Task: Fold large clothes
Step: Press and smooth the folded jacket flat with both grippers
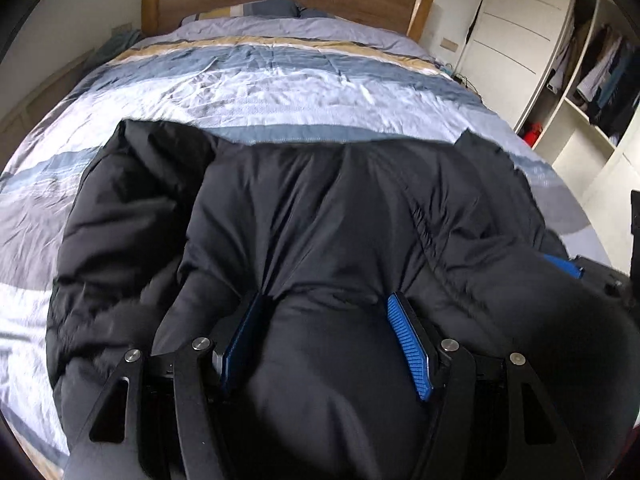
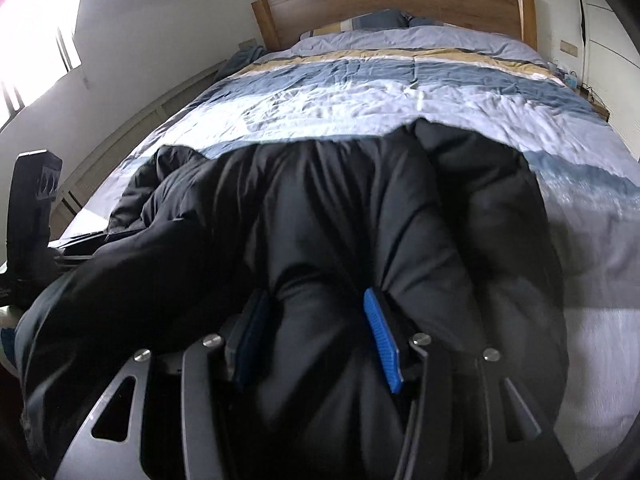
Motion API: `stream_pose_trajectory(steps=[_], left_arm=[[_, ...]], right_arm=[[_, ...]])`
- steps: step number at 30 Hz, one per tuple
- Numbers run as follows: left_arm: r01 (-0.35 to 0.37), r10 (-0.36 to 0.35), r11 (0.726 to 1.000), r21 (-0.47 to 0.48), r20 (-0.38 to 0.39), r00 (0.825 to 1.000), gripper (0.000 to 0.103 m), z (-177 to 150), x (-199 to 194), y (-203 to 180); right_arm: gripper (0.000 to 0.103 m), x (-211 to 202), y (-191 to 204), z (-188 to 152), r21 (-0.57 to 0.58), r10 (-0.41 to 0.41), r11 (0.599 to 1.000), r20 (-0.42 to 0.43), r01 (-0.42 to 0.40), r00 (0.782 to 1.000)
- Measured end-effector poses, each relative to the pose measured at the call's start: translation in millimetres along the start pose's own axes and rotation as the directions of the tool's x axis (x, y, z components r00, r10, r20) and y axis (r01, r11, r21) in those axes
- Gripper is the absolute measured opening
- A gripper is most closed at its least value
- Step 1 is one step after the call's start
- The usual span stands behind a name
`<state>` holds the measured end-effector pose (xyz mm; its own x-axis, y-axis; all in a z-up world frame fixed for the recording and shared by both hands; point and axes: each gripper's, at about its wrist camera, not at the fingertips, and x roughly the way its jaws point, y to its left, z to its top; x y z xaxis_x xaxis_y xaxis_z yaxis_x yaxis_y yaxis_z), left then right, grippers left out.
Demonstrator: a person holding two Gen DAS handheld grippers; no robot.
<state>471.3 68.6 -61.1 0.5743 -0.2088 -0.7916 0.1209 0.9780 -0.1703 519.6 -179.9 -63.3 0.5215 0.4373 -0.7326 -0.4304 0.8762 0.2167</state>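
Both claws, left [image 1: 326, 308] and right [image 2: 316, 302], grip the black jacket [image 1: 304, 208] on the bed [image 1: 280, 88]

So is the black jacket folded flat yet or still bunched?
Still bunched. The black jacket lies puffy and creased on the bed, with its fabric gathered between both tools, left tool and right tool.
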Motion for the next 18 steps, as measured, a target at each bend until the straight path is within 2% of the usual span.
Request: stream_pose_trajectory(steps=[4,9,12,18], left_arm=[[0.012,-0.011,1.000,-0.018,0.009,1.000,0.065,-12.8,5.0,6.4],[-0.023,0.022,0.999,-0.033,-0.035,0.999,0.065,-2.7,14.9,6.5],[-0.011,0.010,0.998,-0.055,-0.014,1.000,0.064,3.8,-8.8,3.9],[0.039,-0.035,0.997,-0.061,0.068,0.997,0.064,-3.4,-57.6,-9.1]], right_arm=[[0.048,2.7,-6.0,-16.5,0.016,0.002,1.000,0.006,-0.002,1.000],[0.048,11.1,-4.3,-13.1,0.042,-0.039,0.998,-0.032,0.040,0.999],[0.048,-6.4,10.1,-1.1,0.019,-0.067,0.998,-0.037,0.068,0.997],[0.048,-44.0,27.9,-2.5,0.002,-0.020,1.000,0.009,0.020,1.000]])
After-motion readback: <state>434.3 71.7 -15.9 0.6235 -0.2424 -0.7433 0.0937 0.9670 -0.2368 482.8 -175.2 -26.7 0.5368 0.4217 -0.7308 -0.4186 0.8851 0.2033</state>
